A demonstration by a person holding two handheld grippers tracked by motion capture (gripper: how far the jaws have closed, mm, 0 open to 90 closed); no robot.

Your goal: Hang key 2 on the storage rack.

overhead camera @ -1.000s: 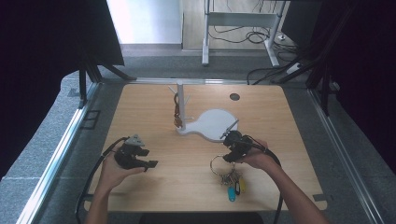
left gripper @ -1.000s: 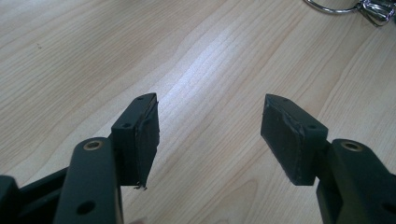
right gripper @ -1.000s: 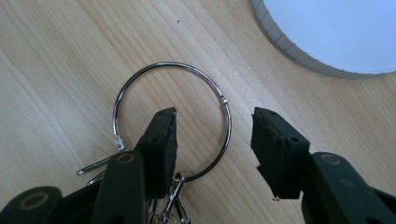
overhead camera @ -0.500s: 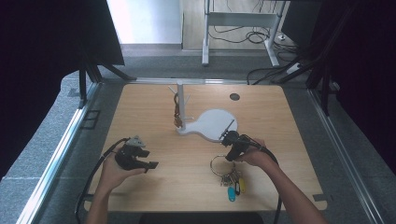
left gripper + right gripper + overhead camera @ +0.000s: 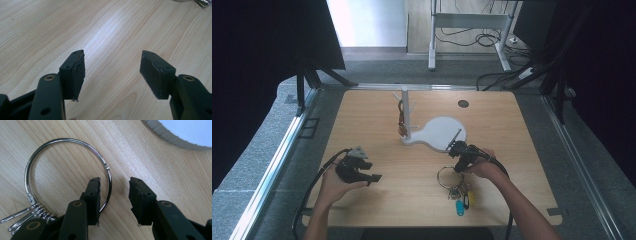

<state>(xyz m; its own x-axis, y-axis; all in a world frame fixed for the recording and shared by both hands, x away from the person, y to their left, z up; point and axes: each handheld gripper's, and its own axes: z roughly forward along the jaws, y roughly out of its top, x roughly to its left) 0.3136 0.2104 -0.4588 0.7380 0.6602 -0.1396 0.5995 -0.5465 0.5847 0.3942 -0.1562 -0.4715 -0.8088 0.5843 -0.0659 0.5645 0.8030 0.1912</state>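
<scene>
1. Key ring (image 5: 68, 173): big metal ring w/ keys and coloured tags (image 5: 462, 202), lying flat on the table (image 5: 522, 130), near the front right, just in front of the white stand base (image 5: 439, 132).
2. Right hand-held gripper (image 5: 114, 195) is low over the ring; jaws have just been closing, now about half open. Ring wire runs btwn them, close against the left pad, but the pads aren't pressing on it – not gripped yet.
3. Left hand-held gripper (image 5: 112, 72) sits at the front left, well apart from the ring; jaws wide, nothing in them, bare wood under it.
4. Key stand (image 5: 405, 112): white post w/ pegs; one bunch (image 5: 402, 125) hangs on it already, by the look of it.
5. Progress, my read: early-mid. Done: right side lined up on the ring. Left: close on the wire, lift, carry to the post, hook on a free peg, let go.
</scene>
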